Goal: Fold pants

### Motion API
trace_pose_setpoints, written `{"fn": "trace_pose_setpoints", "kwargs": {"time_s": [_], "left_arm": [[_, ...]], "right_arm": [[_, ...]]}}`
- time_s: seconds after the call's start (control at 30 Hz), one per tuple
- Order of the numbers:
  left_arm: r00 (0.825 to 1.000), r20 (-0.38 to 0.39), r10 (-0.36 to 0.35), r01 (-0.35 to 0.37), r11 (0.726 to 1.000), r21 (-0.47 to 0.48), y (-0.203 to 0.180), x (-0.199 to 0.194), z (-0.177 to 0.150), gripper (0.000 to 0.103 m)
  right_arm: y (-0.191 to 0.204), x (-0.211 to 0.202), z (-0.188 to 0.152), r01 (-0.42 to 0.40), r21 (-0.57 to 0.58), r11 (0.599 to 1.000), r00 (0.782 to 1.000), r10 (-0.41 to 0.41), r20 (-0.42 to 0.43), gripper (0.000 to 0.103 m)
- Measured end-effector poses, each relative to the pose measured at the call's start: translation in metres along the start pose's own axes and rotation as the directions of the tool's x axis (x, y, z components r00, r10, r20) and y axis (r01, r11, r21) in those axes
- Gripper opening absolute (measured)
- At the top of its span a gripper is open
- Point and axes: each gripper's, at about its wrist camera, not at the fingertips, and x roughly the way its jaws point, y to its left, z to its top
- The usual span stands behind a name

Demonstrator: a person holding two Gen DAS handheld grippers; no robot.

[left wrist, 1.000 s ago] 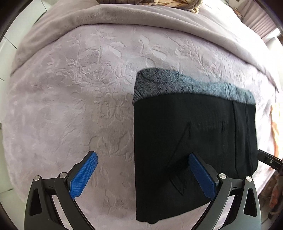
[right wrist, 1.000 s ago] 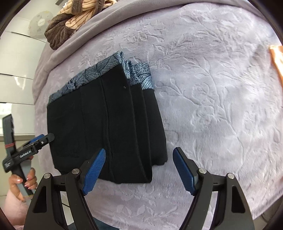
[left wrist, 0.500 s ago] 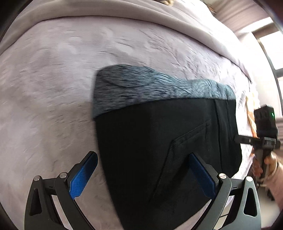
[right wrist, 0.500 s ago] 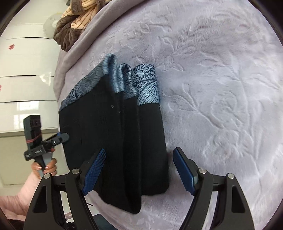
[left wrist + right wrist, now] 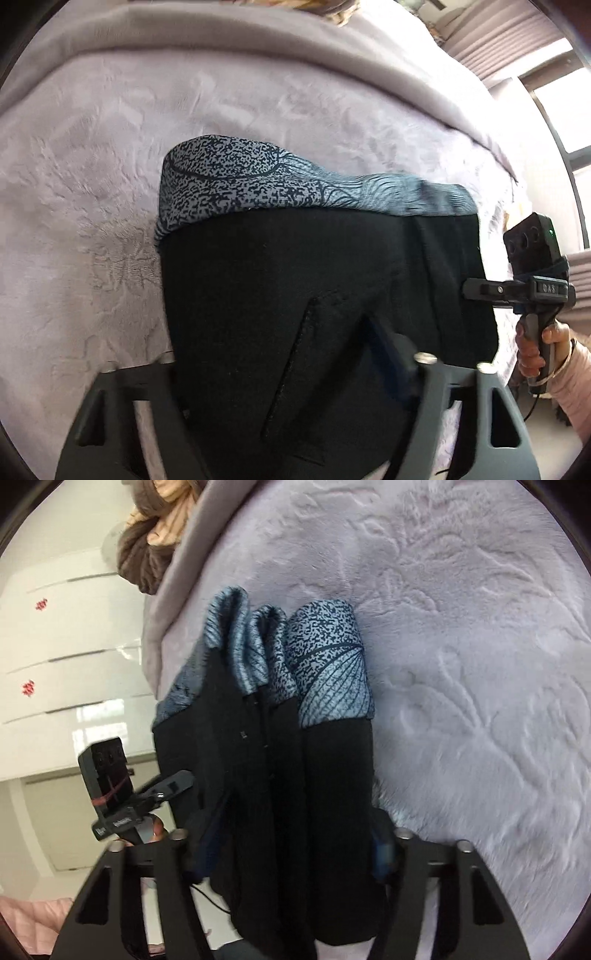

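Half a second ago both sets of tongs hung apart over the folded pants [image 5: 314, 314]; now the left tongs [image 5: 280, 365] and right tongs [image 5: 291, 834] have dropped onto the near edge and straddle its layers, seemingly clamped. The bundle lies on the bed [image 5: 92, 166], ahead of both, probably ready for lifting or a last fold.

Black gripper [image 5: 288, 373] frames, silver screws, blue jaws, pink sleeve [image 5: 576, 384].

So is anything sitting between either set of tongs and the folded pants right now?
Nothing visible. The left tongs and right tongs both already straddle the near edge of the pants on the blanket.
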Motion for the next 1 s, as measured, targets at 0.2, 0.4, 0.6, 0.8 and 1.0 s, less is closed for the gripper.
{"fn": "trace_pose_setpoints", "kwargs": {"time_s": [0.2, 0.4, 0.6, 0.8, 1.0], "left_arm": [[0.999, 0.014, -0.048, 0.048, 0.999, -0.013, -0.009, -0.038, -0.017, 0.063], [0.999, -0.013, -0.038, 0.038, 0.999, -0.018, -0.007, -0.061, -0.051, 0.063], [0.993, -0.079, 0.093, -0.095, 0.995, -0.026, 0.003, -0.024, -0.075, 0.077], [0.980, -0.042, 0.195, -0.196, 0.980, -0.031, 0.013, -0.011, -0.074, 0.103], [0.974, -0.043, 0.223, -0.225, 0.972, -0.063, 0.014, -0.019, -0.084, 0.103]], "right_arm": [[0.021, -0.022, -0.028, -0.115, 0.032, 0.993, 0.993, 0.114, 0.042, 0.048], [0.037, -0.026, -0.074, -0.173, 0.063, 0.983, 0.985, 0.171, 0.037, 0.048], [0.025, -0.006, -0.106, -0.107, 0.098, 0.989, 0.994, 0.106, 0.012, 0.048], [0.018, 0.006, -0.105, 0.049, 0.088, 0.995, 0.997, -0.054, 0.053, 0.057], [0.047, 0.009, -0.106, 0.355, -0.041, 0.934, 0.934, -0.352, 0.069, 0.080]]}}
